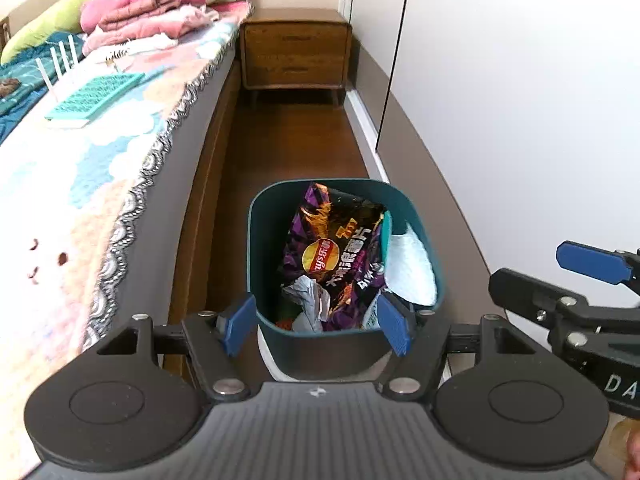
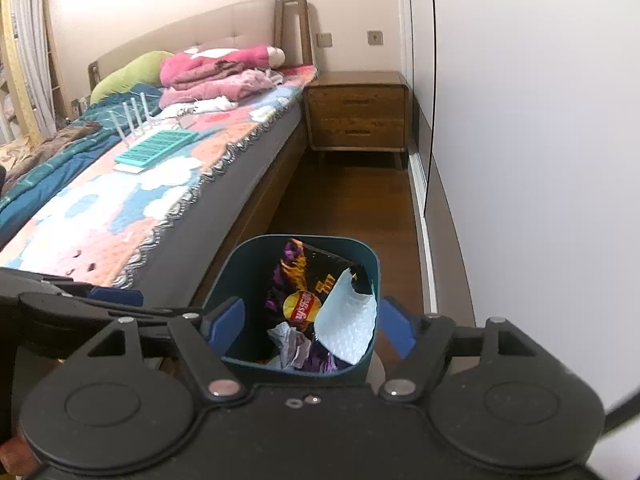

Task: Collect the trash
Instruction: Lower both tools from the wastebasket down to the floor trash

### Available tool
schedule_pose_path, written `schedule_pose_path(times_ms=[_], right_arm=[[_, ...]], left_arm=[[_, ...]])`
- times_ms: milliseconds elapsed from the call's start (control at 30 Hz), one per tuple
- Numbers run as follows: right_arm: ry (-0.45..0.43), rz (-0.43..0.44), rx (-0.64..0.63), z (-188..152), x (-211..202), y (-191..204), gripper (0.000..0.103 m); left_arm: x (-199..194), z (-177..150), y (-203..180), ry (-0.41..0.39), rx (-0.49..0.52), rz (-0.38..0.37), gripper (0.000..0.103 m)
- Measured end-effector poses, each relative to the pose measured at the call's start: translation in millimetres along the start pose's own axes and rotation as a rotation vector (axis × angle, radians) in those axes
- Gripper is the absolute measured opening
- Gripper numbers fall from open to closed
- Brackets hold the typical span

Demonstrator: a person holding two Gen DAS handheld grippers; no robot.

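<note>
A dark teal trash bin (image 1: 264,240) stands on the wooden floor between the bed and the wardrobe; it also shows in the right wrist view (image 2: 248,272). Inside are a purple and black chip bag (image 1: 332,248), a white padded wrapper (image 1: 412,268) and crumpled grey paper (image 1: 308,300). My left gripper (image 1: 318,326) is open and empty, just above the bin's near rim. My right gripper (image 2: 310,326) is open and empty over the bin too; it also shows at the right edge of the left wrist view (image 1: 560,280).
The bed (image 1: 100,184) with a patterned blanket runs along the left, with a teal grid tray (image 1: 96,96), white sticks and folded pink clothes (image 1: 148,12) on it. A wooden nightstand (image 1: 296,52) stands at the far end. White wardrobe doors (image 1: 520,100) line the right.
</note>
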State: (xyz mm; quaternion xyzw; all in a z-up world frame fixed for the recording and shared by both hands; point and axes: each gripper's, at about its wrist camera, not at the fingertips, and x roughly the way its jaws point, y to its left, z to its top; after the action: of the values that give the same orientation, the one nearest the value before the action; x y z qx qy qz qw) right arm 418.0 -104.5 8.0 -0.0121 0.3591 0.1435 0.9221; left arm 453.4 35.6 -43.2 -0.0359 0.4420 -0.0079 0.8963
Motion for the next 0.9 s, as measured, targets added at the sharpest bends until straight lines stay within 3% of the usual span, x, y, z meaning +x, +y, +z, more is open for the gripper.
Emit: schedule_pose_path(times_ms=[300,500,700,900], right_arm=[[-0.027,0.03,-0.002,-28,-61,14,0.083],[-0.001,0.03,0.008,-54,-76,17,0.087],[0.068,0.022,0.016,-87,-62,15,0.092],[0.164,-0.006,-0.017,-120,-20,15,0.101]], left_arm=[[-72,-39,-15,-0.03,0.019,0.007,0.066],[-93,-70,-20,-0.012,0.019,0.0,0.067],[-75,-99,-16,0.051,0.022,0.007,0.079],[-24,-119,-5,0.141,0.007,0.0,0.08]])
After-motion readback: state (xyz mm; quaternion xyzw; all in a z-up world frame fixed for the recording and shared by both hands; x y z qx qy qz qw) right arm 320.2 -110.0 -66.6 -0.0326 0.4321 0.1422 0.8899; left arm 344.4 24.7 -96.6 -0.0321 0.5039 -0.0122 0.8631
